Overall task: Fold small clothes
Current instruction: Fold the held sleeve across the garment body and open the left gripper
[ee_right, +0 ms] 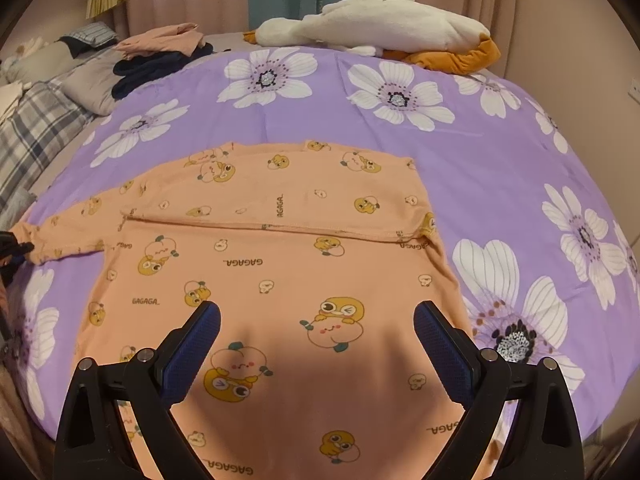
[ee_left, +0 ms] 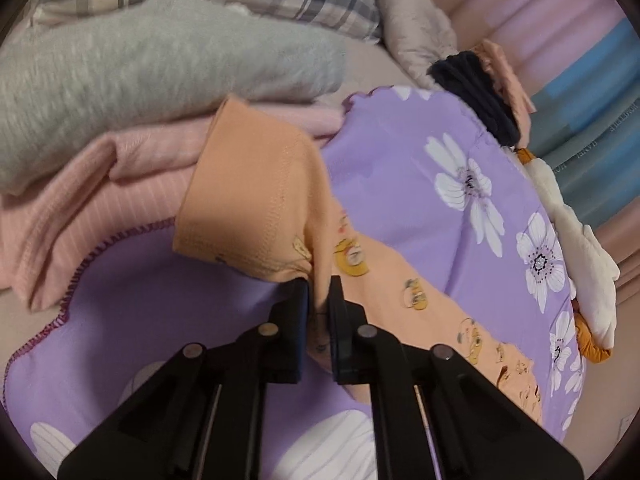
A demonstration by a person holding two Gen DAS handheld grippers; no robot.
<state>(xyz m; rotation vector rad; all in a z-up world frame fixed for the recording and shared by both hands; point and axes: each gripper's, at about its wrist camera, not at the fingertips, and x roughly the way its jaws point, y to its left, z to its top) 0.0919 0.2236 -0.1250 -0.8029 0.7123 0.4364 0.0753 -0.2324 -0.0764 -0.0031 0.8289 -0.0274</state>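
Left claw (ee_left: 318, 300) pinches the orange shirt (ee_right: 280, 280) sleeve cuff; right claw (ee_right: 316, 320) spread above its hem.

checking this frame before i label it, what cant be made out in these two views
- Left wrist view: the left gripper is shut on the sleeve cuff; its fingers hide the pinched fabric, and the cuff is motion-blurred.
- Right wrist view: the orange shirt has its hem cut off by the bottom edge, behind the open right gripper.
- Right wrist view: the left gripper sits at the left edge, mostly cut off.
- Right wrist view: the folded clothes are too small to identify.
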